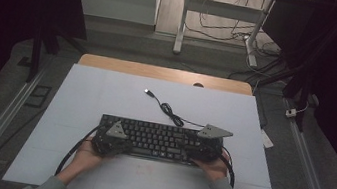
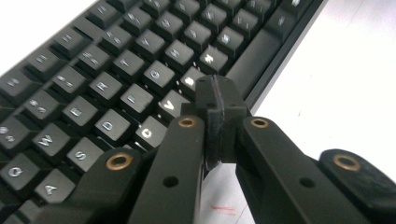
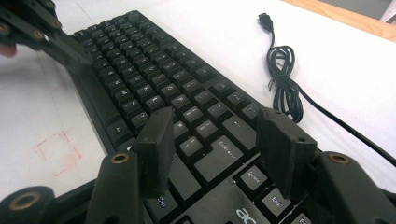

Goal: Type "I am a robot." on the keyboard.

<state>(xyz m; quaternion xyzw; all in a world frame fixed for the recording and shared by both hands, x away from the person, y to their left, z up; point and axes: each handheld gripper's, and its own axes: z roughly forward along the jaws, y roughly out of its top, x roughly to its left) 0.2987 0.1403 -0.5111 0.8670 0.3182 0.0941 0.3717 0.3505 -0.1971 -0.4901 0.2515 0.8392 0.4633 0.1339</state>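
Black keyboard (image 1: 157, 140) lying flat near the front middle of the white table (image 1: 106, 90), long side across, one hand at each end. Cable (image 1: 169, 109) trailing off the back edge, looped once, plug (image 1: 147, 91) resting loose on the white surface well behind the keys.

Left gripper (image 1: 114, 142) parked over the keyboard's left end, hand (image 1: 85, 155) underneath it at the front edge. In the left gripper view, gripper (image 2: 215, 100) clenched, jaws pressed flat together with nothing between them, tips hovering just above the bottom letter row near the V and B keys, close by the long space bar. Contact with a key impossible to tell from this angle. Faint red marks on the table just below the jaws.

Right gripper (image 1: 206, 148) sitting over the right end, grey plate on top, hand (image 1: 213, 167) cupped behind it. In the right gripper view, gripper (image 3: 212, 135) released, jaws standing apart, Enter key and its neighbours showing in the gap below, nothing gripped. Delete and End keys right at the base of the right-hand jaw. Left gripper (image 3: 32, 32) visible far off at the top left corner of that view, over the other end of the board. Looped cable (image 3: 282, 79) lying off to the side on the white surface, apart from both grippers.
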